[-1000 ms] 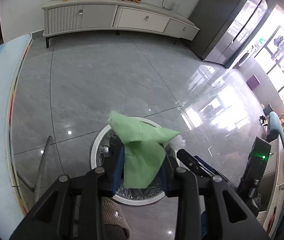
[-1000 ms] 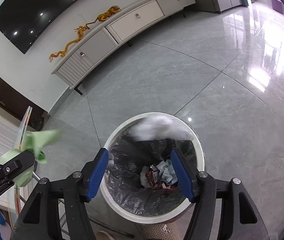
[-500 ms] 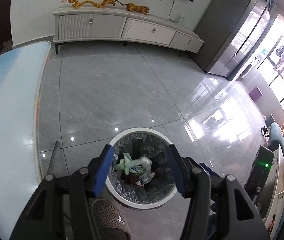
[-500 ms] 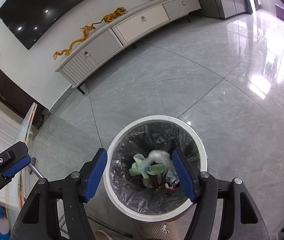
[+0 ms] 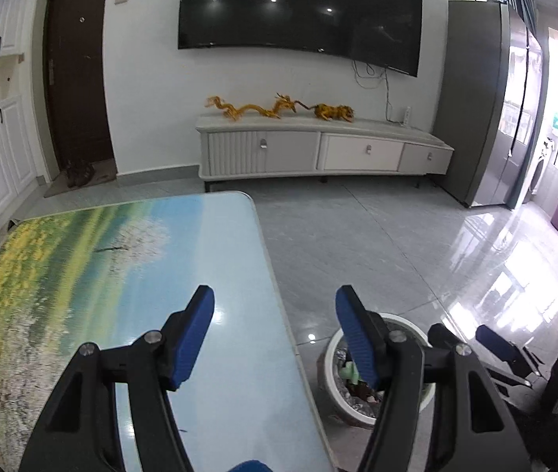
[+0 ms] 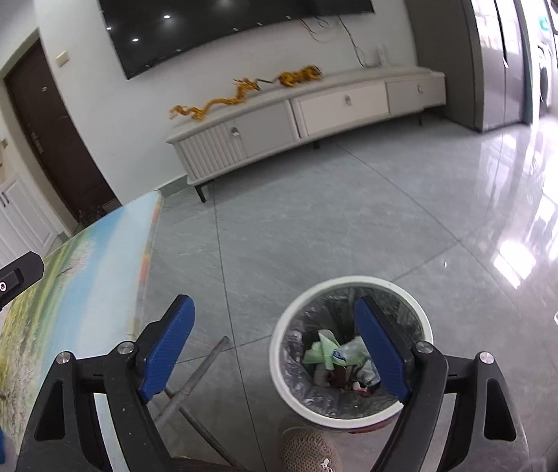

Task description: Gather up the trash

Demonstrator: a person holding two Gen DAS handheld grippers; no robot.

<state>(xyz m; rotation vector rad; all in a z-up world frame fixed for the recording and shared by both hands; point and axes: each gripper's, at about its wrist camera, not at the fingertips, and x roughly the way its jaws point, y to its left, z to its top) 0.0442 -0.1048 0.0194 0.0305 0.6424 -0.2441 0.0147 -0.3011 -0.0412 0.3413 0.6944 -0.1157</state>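
Right wrist view: your right gripper [image 6: 269, 348] hangs wide open and empty; the bin [image 6: 351, 285] sits behind its right jaw, holding green paper [image 6: 318, 352] and wrappers. Your left gripper [image 5: 275, 332], equally open and empty, faces the table [image 5: 129, 247]. Seemingly between drops; next, find remaining trash.

The left gripper [image 5: 275, 306] with blue pads is wide open and holds nothing. Under it is a shiny table [image 5: 129, 259] with a picture of yellow flowers and blue sky. Beside the table, on the grey floor [image 5: 357, 244], stands a round white trash bin [image 5: 328, 358] with green paper [image 5: 348, 373] inside.
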